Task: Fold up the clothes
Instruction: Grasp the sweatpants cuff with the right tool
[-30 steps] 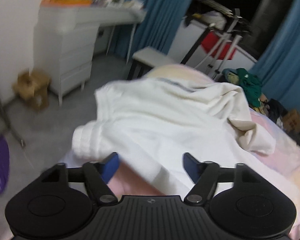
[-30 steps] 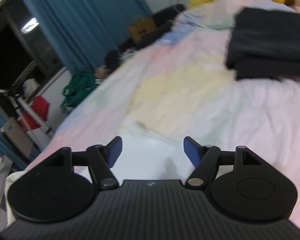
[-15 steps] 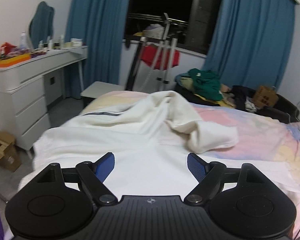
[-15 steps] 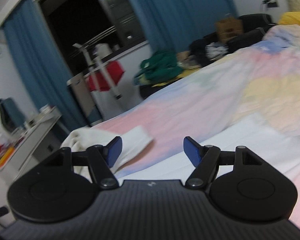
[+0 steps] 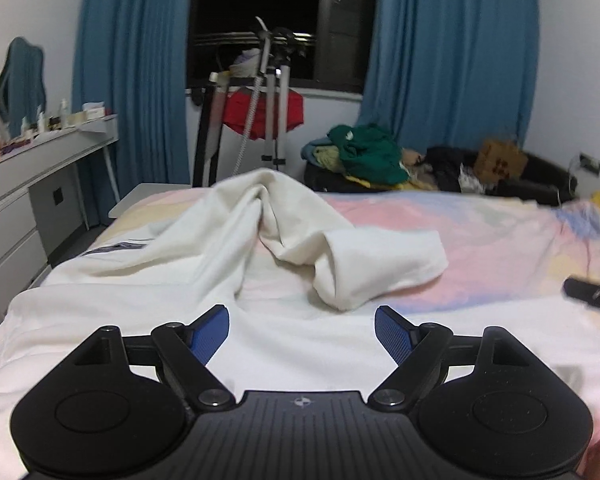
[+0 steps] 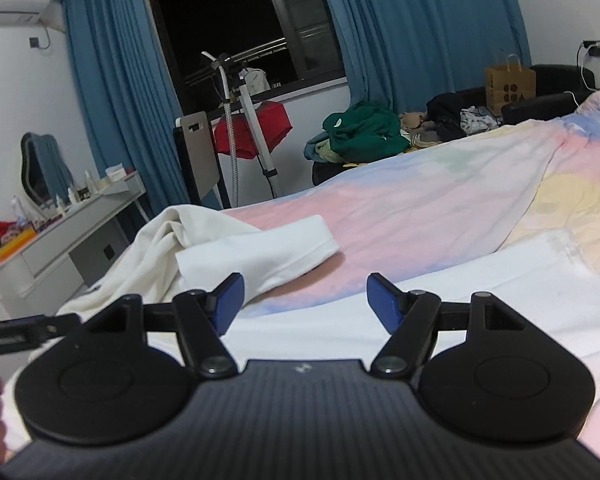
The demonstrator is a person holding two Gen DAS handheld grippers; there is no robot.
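The left gripper (image 5: 302, 330) is spread wide and holds nothing; the right gripper (image 6: 302, 300) likewise gapes empty. Both hover low over the near flat hem of the white garment (image 5: 235, 240), which fills the lower half of each frame on the bed (image 5: 480, 232). Its long axis runs away from the grippers toward frame centre, where a sleeve (image 6: 259, 254) lies bunched. The left gripper appears nearer that heap.

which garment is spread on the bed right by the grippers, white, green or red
The white garment, rumpled across the bed; the green one is heaped beyond it, the red one hangs by the window.
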